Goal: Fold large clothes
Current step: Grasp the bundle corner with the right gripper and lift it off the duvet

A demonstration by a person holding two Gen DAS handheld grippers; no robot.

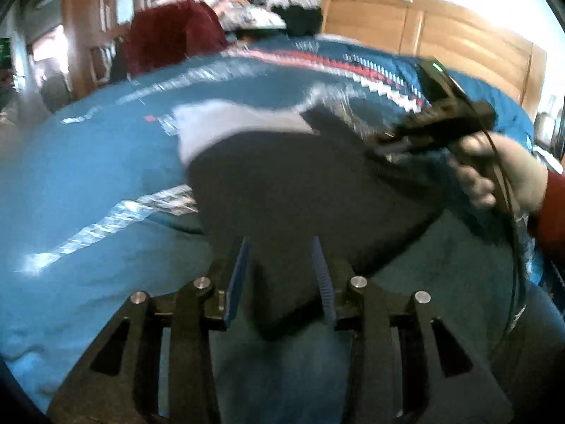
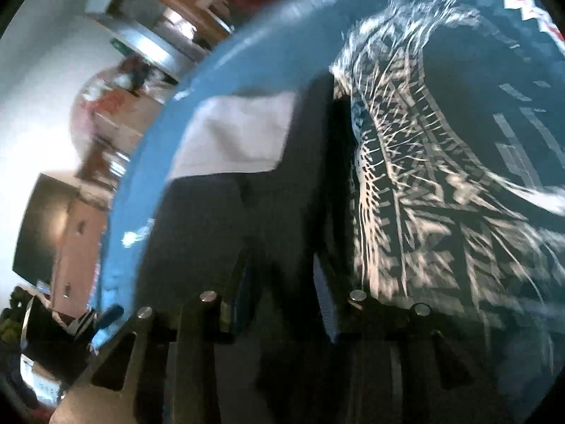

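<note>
While both views are blurry, the big thing to fold is easy to spot: a dark garment [image 1: 300, 183] lying on a blue bedspread [image 1: 88, 162], in the middle of the left wrist view. It has a pale grey patch [image 1: 226, 123] at about 11 o'clock from its middle, and a white spiky print [image 2: 406, 183] that fills the 3 o'clock side of the right wrist view.

The left gripper [image 1: 280, 279] sits at 6 o'clock in its own view. Its blue pads [image 1: 322, 275] stand a little apart with dark cloth between them, so it seems to be holding a bottom edge of the garment. The right gripper [image 2: 280, 289] looks the same in its own view, with cloth bunched between its pads. From the left view, the person's right hand [image 1: 501, 173] shows at 3 o'clock, holding the tool at the far side of the garment.

I think the cloth is soft, floppy and light. It will sag and wrinkle when lifted, and it will not break. It may slip if only a thin bit is pinched. Good places to hold are two corners or a hem, well apart, so the cloth stays flat. A messy pile of clothes [image 1: 254, 3] waits at 12 o'clock.
</note>
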